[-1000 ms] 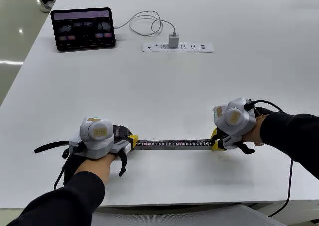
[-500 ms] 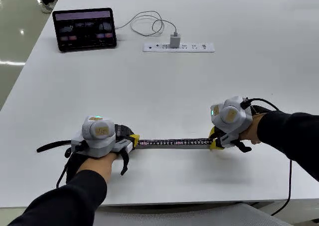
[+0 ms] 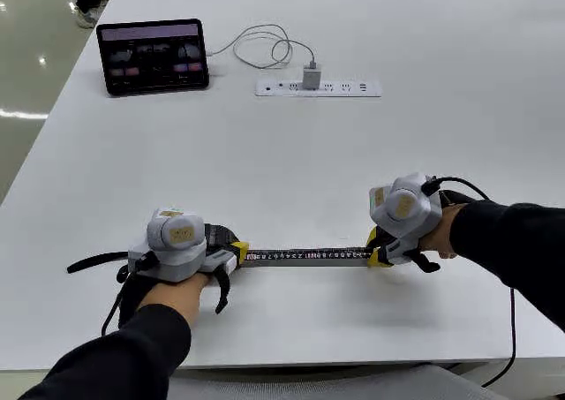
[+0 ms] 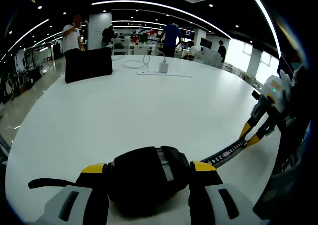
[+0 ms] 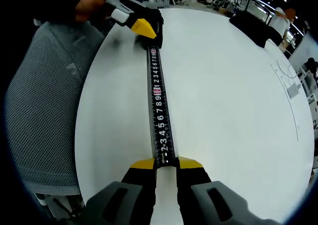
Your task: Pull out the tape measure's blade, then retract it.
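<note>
The left gripper (image 4: pixel 149 168) clenches its fingers on the tape measure's case (image 4: pixel 144 187), anchoring it on the surface (image 3: pixel 291 170). Right of the case, the right gripper (image 5: pixel 166 163) grasps the blade (image 5: pixel 157 96) by its tip, holding it stretched out.

The right hand-held gripper (image 3: pixel 374 250), pinched on the end of the blade (image 3: pixel 305 257), has come a little leftward over the counter (image 3: pixel 291 170) toward the left hand-held gripper (image 3: pixel 237 252), which clasps the case (image 4: pixel 149 178). The stretch of blade showing between the two is shorter than a second ago. The head view itself has drifted, so the tablet (image 3: pixel 153 56) and power strip (image 3: pixel 318 87) sit slightly further right in it.
</note>
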`<state>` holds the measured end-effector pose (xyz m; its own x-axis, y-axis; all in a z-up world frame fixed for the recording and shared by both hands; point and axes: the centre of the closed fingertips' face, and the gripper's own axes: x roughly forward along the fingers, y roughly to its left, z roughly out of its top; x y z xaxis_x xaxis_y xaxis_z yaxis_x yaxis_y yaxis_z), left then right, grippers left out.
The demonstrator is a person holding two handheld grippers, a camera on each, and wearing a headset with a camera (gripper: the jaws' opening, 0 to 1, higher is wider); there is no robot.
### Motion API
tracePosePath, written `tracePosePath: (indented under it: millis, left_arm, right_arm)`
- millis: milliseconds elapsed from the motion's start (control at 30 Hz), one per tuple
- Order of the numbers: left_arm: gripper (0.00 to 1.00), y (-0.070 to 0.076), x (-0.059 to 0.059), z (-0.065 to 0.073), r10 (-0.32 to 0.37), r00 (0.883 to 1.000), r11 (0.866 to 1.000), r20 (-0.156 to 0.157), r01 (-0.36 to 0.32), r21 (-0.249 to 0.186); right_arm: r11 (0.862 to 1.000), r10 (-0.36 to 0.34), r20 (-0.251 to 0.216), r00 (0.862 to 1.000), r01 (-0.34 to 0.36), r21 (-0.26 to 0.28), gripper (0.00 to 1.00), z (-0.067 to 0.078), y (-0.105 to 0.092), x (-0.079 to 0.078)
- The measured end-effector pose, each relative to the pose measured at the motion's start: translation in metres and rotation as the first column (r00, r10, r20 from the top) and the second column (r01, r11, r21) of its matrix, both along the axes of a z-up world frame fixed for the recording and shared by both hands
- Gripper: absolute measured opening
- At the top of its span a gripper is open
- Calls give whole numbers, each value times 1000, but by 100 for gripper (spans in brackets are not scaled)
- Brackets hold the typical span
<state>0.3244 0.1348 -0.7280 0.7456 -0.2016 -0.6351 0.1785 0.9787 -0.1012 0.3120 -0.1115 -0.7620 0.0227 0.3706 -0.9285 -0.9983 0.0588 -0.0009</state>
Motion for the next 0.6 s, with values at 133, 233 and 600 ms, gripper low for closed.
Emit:
tracePosePath:
  millis: [133,233,600]
  left_arm:
    - [61,0,0,0,0,1000,1000,1,0,-2]
    - [61,0,0,0,0,1000,1000,1,0,-2]
    - [61,0,1,-1,-1,1000,1000,-1,1,-4]
  right_arm:
    - [1000,0,-1,1000,0,2,10,0,2,0]
    - [1000,-1,-1,1000,1,3,11,0,4,0]
    - [1000,-11,-4,1000,11,12,11,0,11,1]
